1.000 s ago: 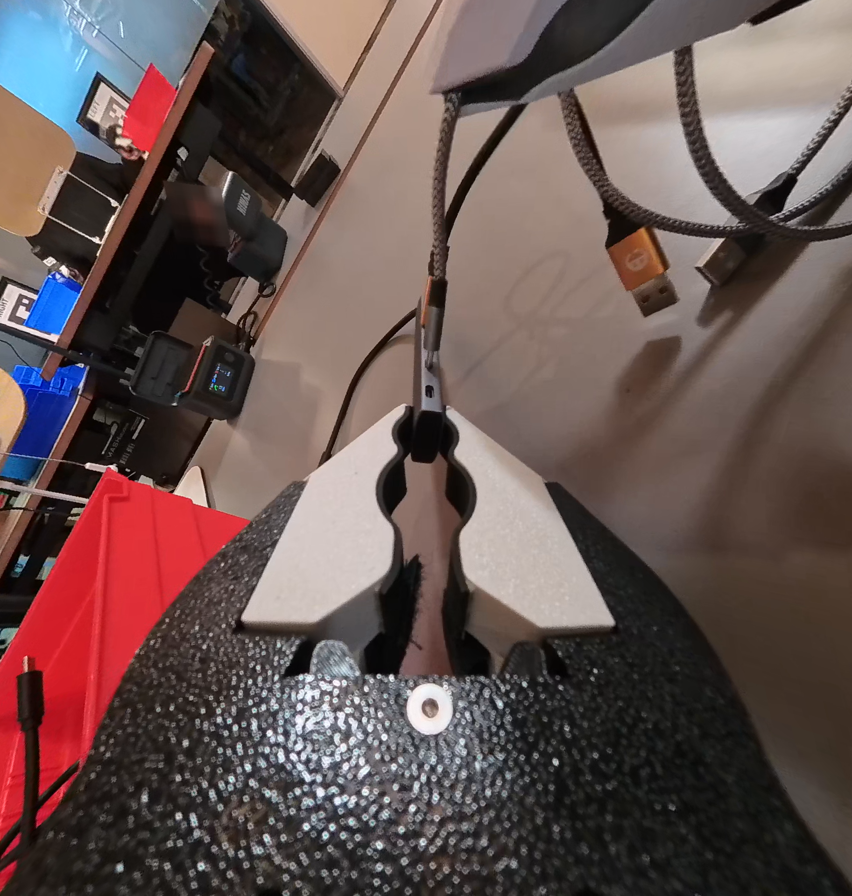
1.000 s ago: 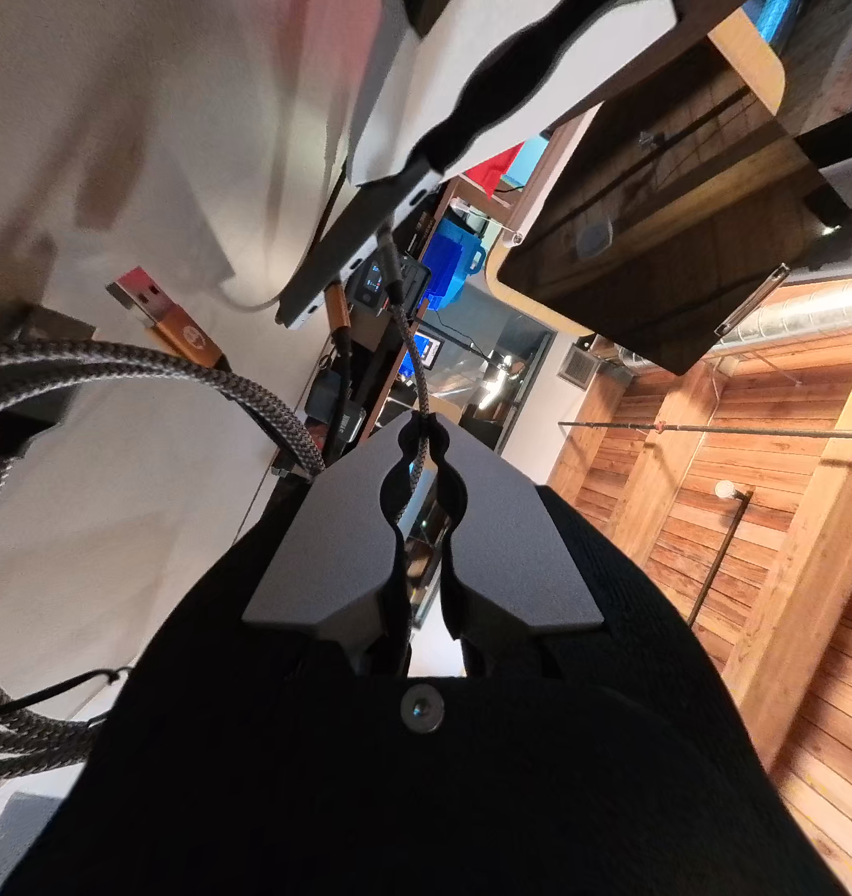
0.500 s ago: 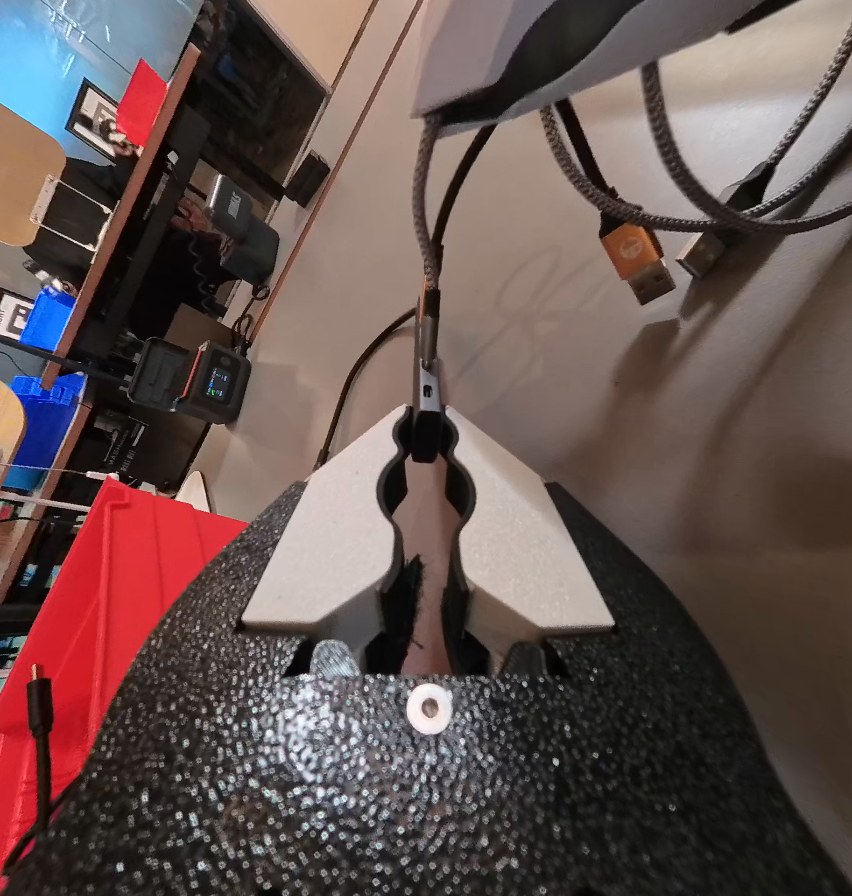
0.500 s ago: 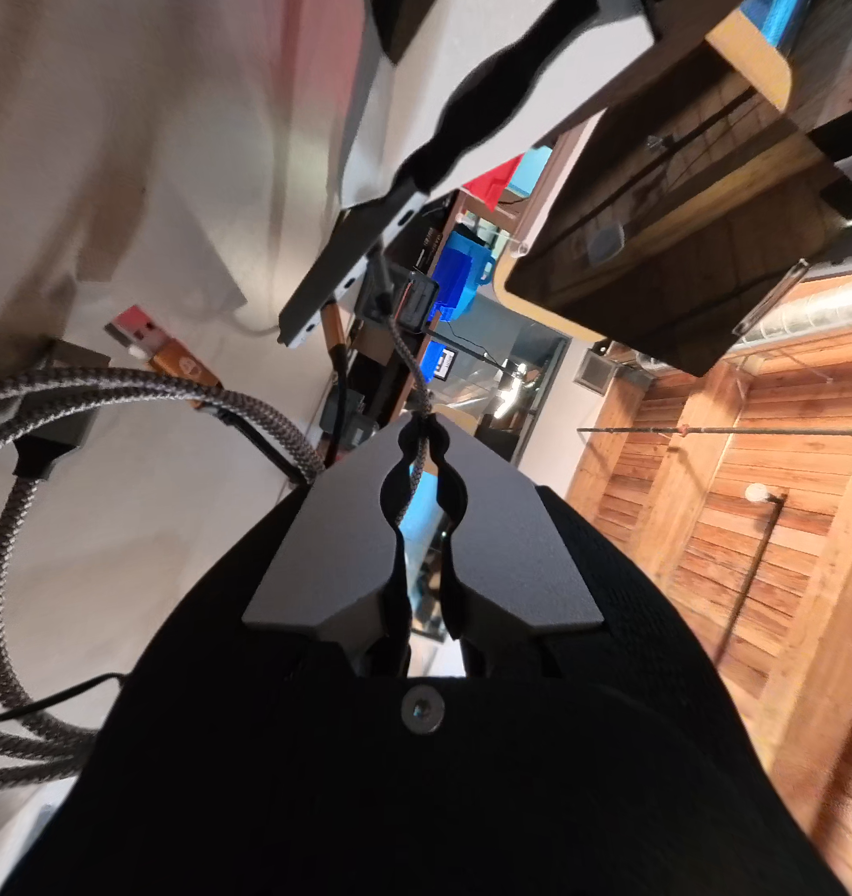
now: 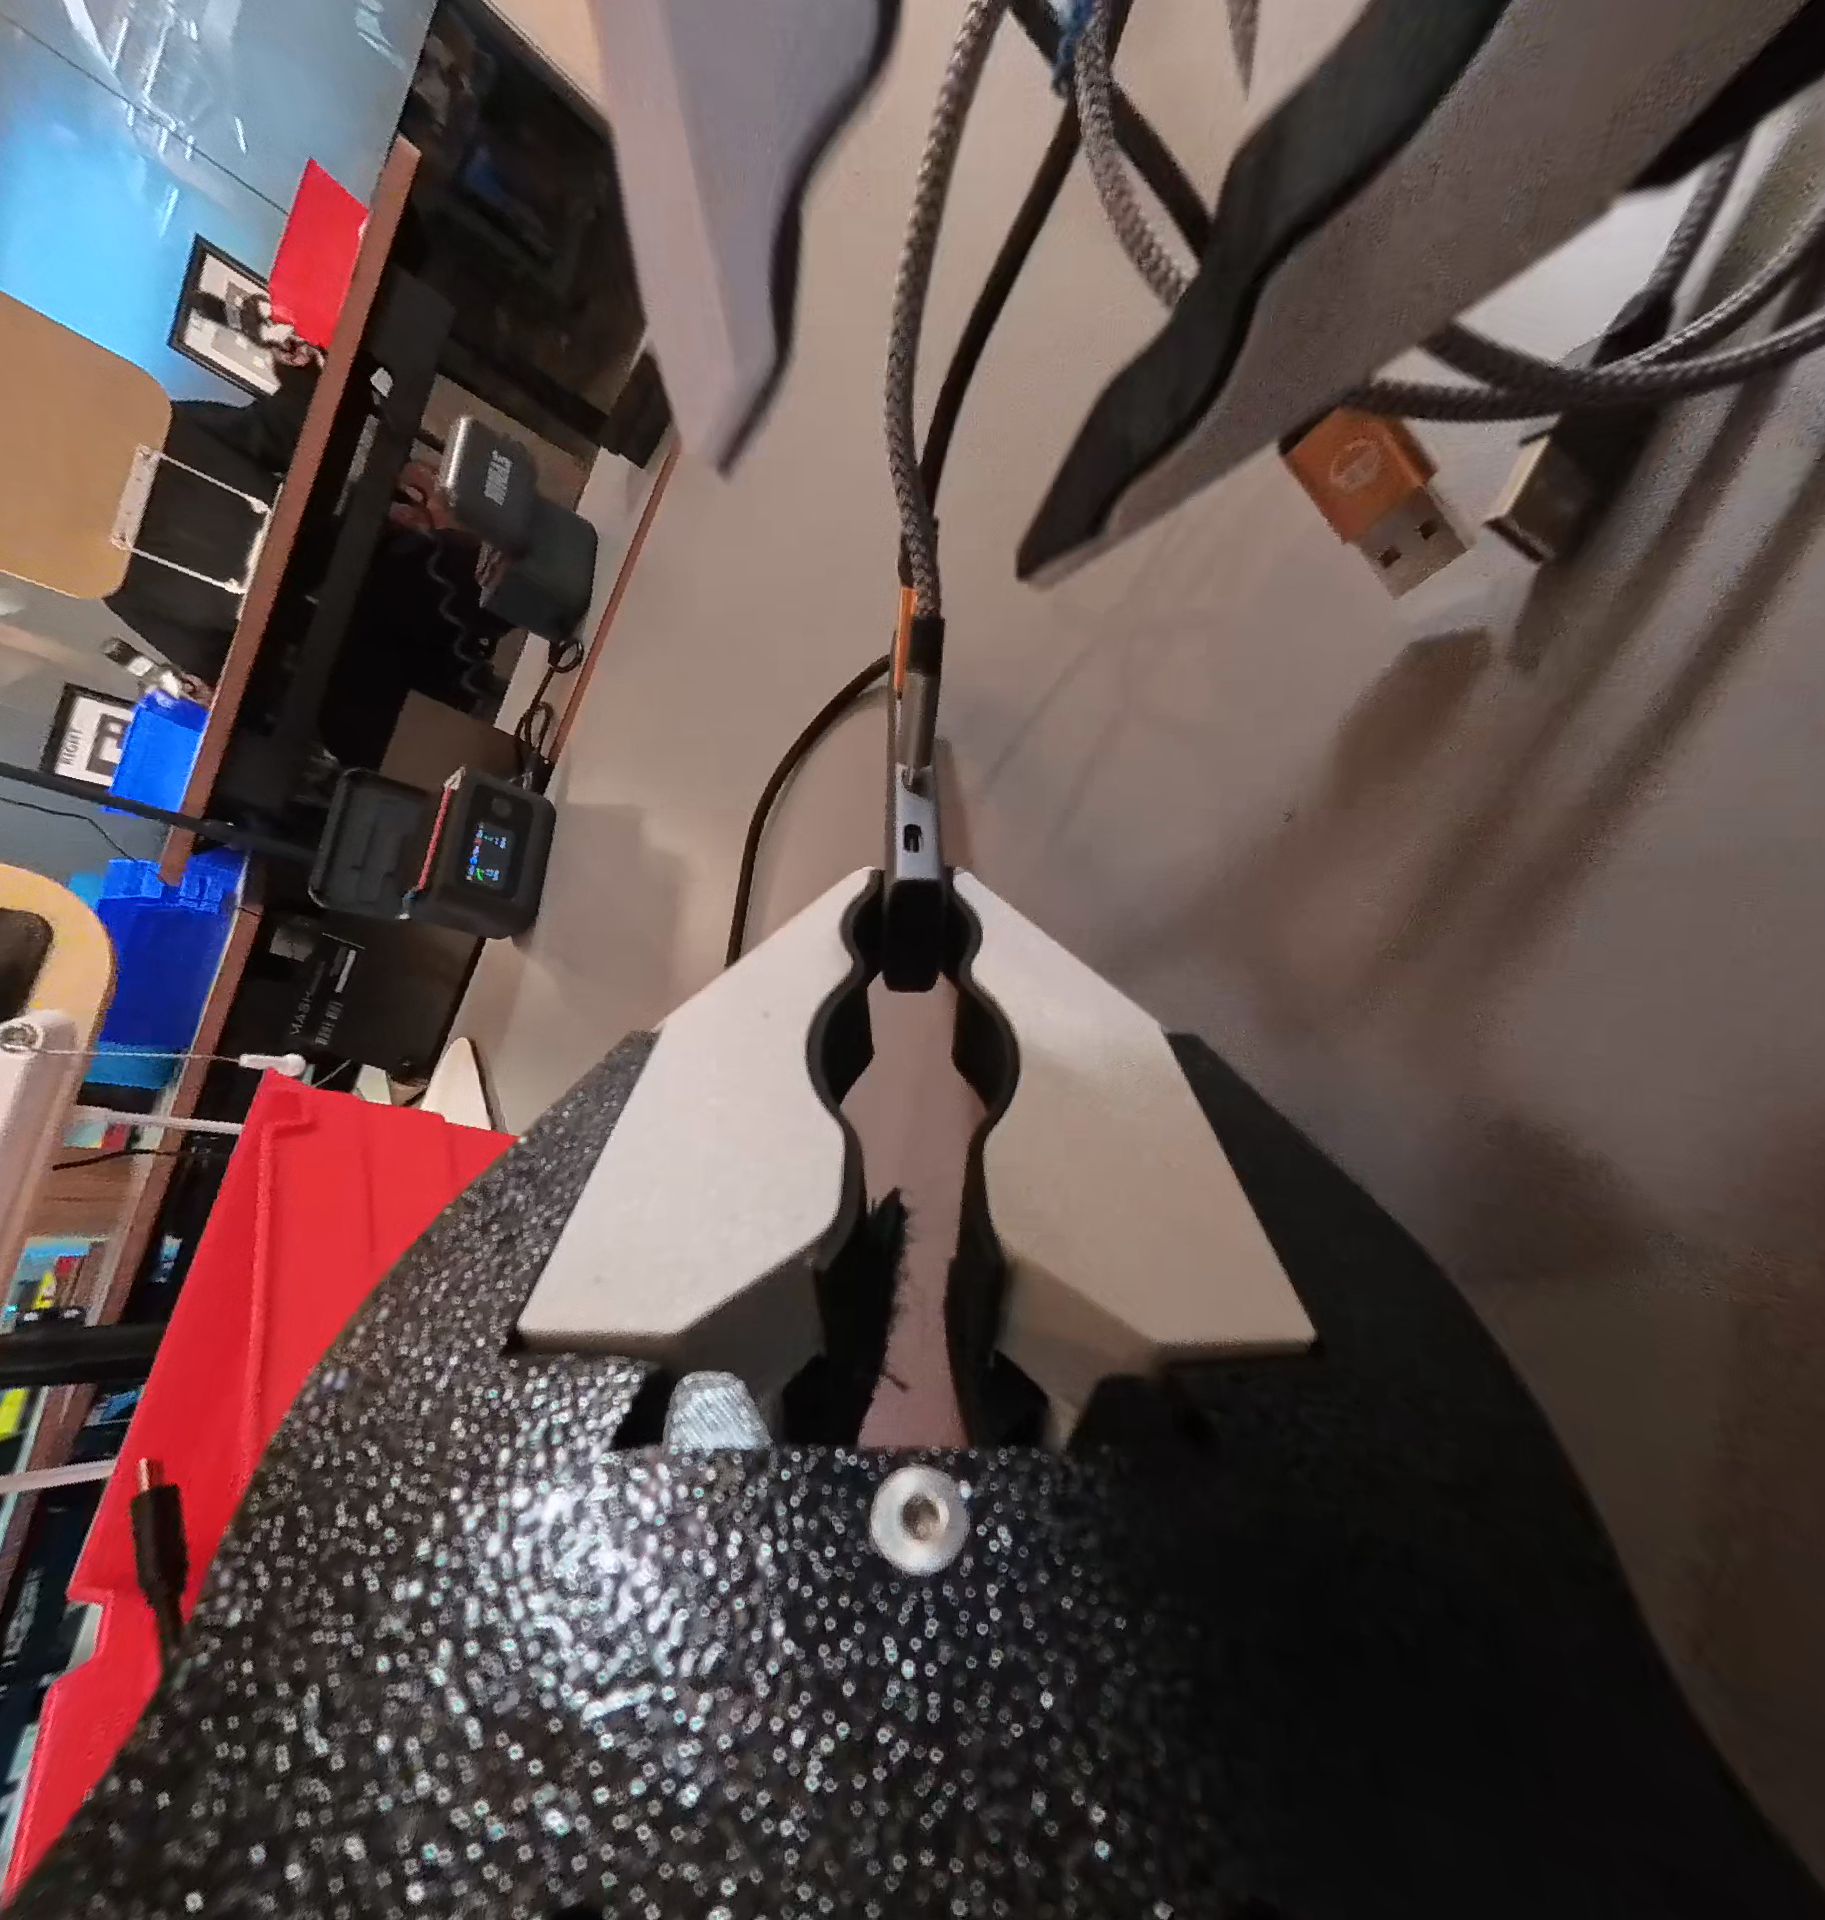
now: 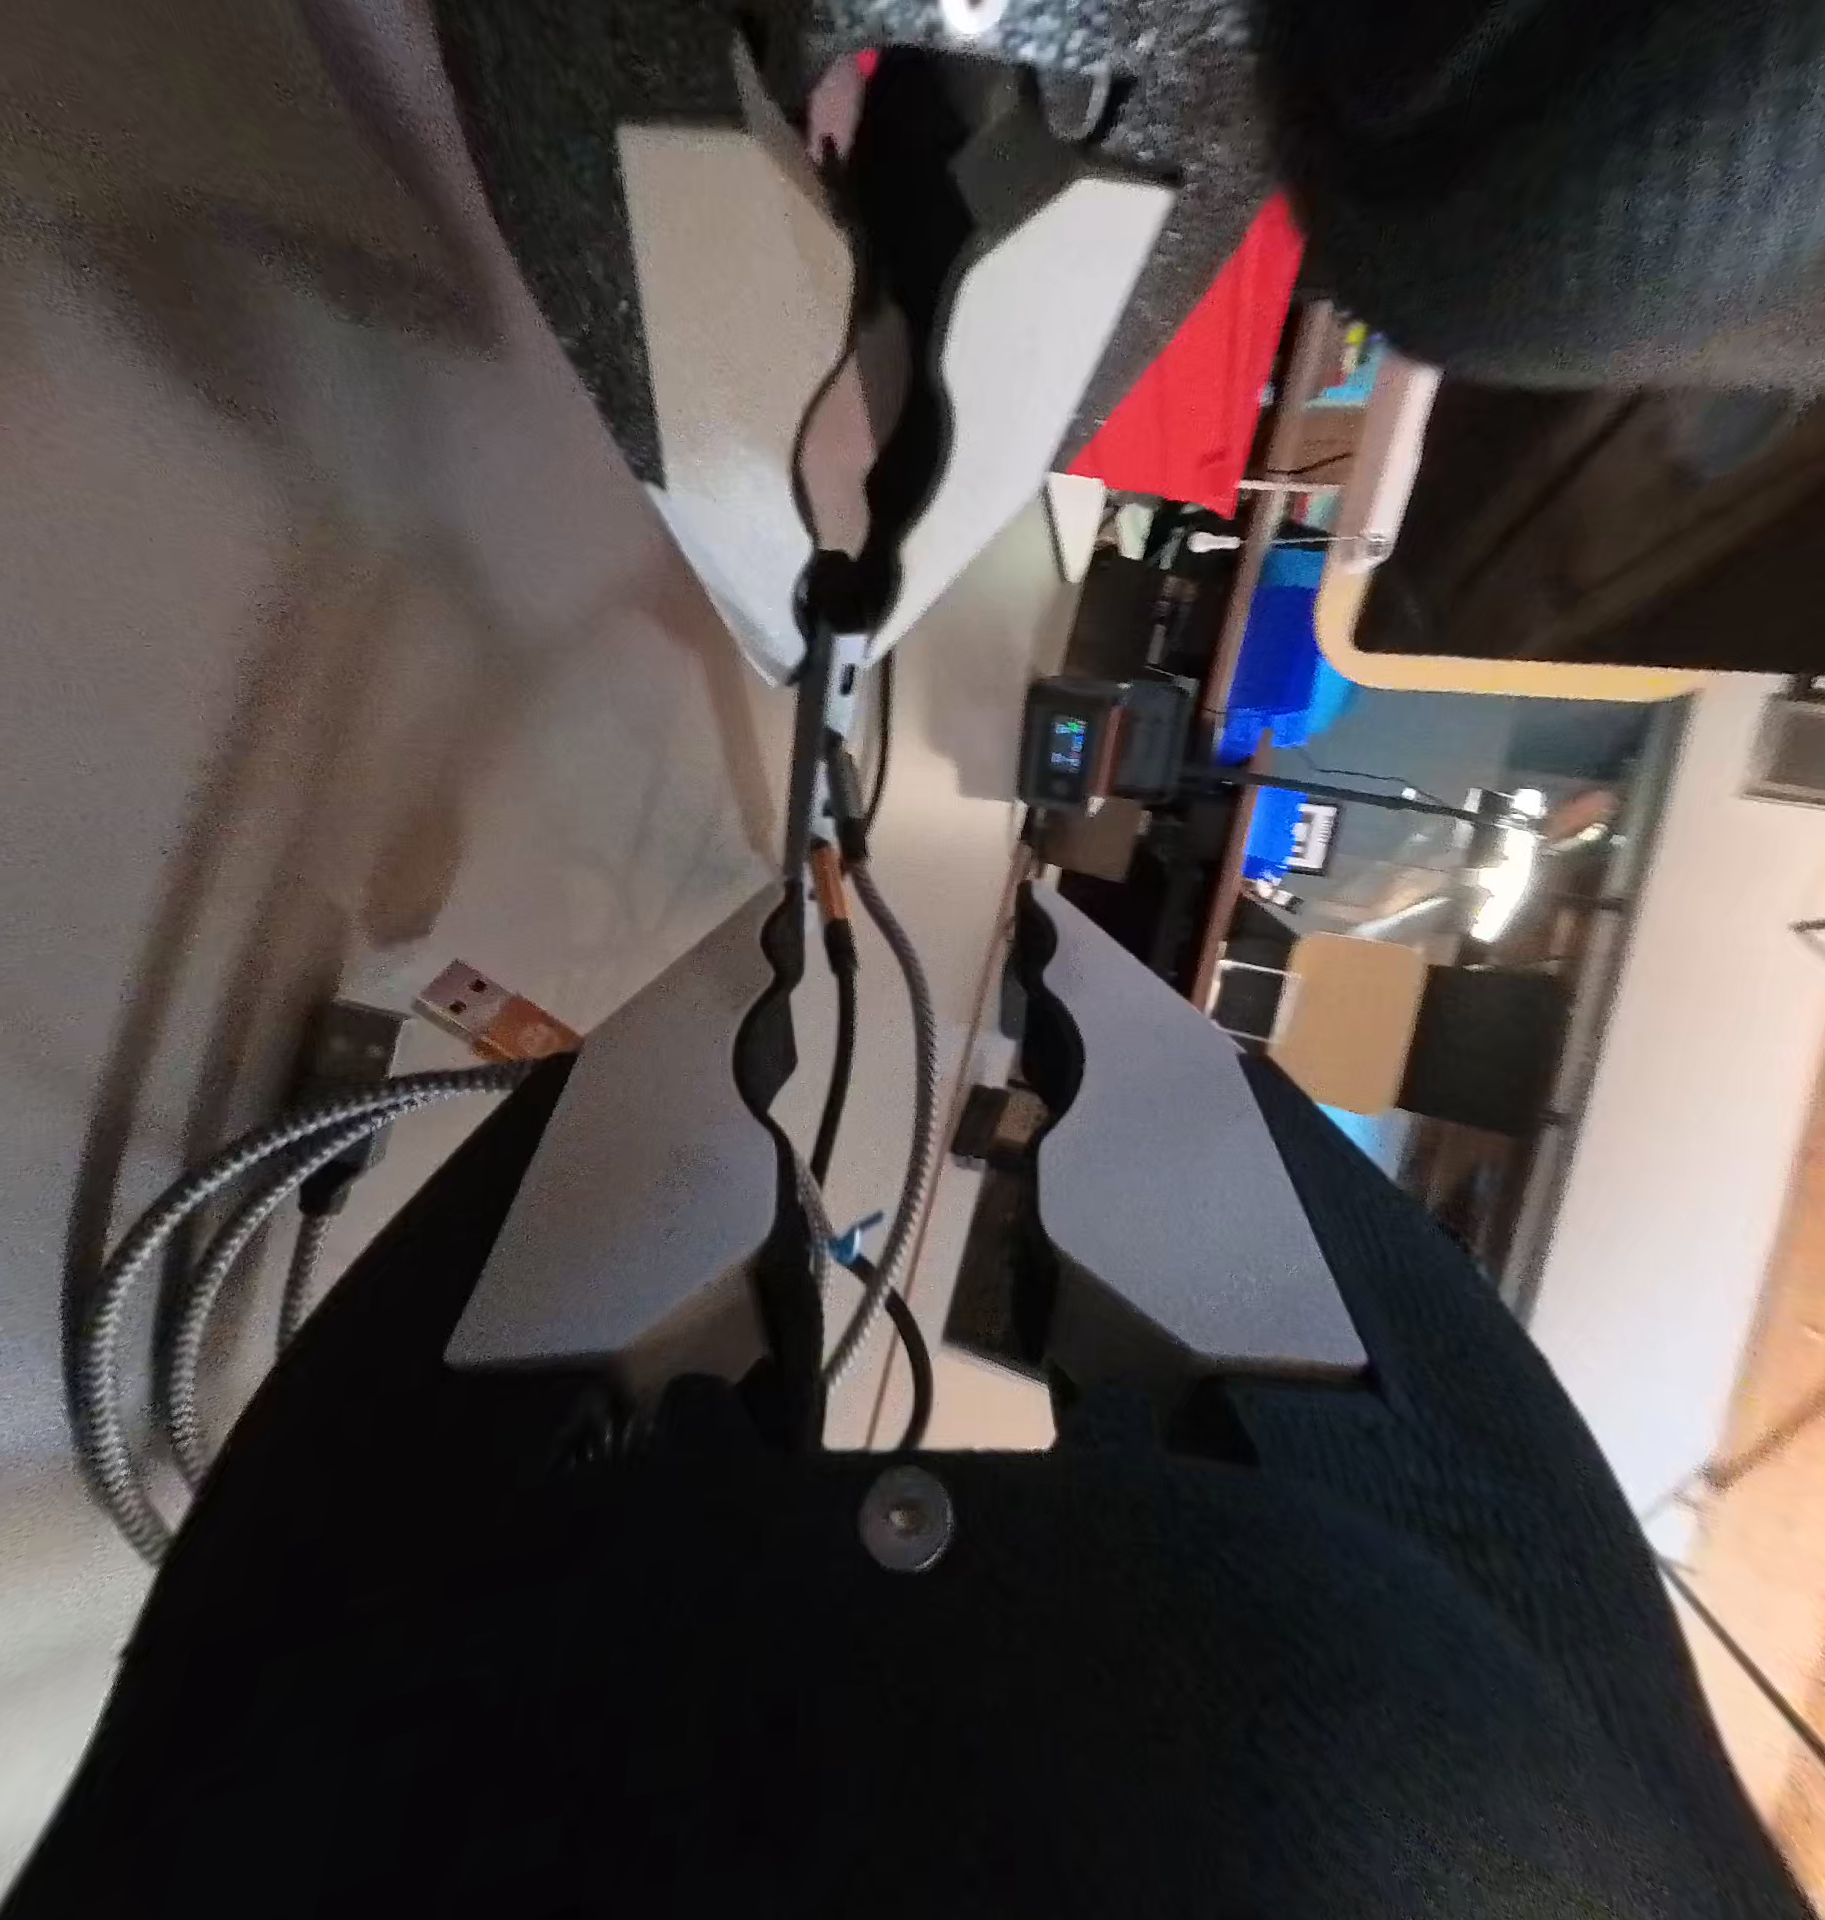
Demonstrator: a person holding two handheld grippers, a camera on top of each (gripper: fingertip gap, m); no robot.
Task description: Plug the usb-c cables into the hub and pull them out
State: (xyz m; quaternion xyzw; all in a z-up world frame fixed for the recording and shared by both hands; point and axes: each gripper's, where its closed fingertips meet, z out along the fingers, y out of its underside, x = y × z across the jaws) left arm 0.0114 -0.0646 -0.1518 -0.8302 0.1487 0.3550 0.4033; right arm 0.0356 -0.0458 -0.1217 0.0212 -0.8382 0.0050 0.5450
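We see the left gripper (image 5: 913, 914) clamped on the end of the slim grey hub (image 5: 916, 831), its pale fingers (image 5: 742, 1091) pressed tight around the dark end piece. The hub is held edge-on above the beige tabletop (image 5: 1251, 935). A grey braided cable (image 5: 913, 416) is plugged into the hub's far end, and an orange-tipped plug (image 6: 830, 894) sits just beside it. The right gripper (image 6: 903, 914) stands with its jaws spread wide, holding nothing; both cables run loosely through the gap between its dark fingers (image 6: 659, 1143).

Off to the side, an orange flat plug (image 5: 1370, 499) and a second plain one (image 5: 1536, 509) hang just above the tabletop, with loops of braided cord (image 6: 160, 1247) trailing near them. A red bin (image 5: 264, 1299) rests at the table's edge. Beyond it we make out a small black device with a lit screen (image 5: 440, 852), blue crates (image 5: 160, 727), dark shelving and, in the right wrist view, a wooden wall (image 6: 1801, 1247).
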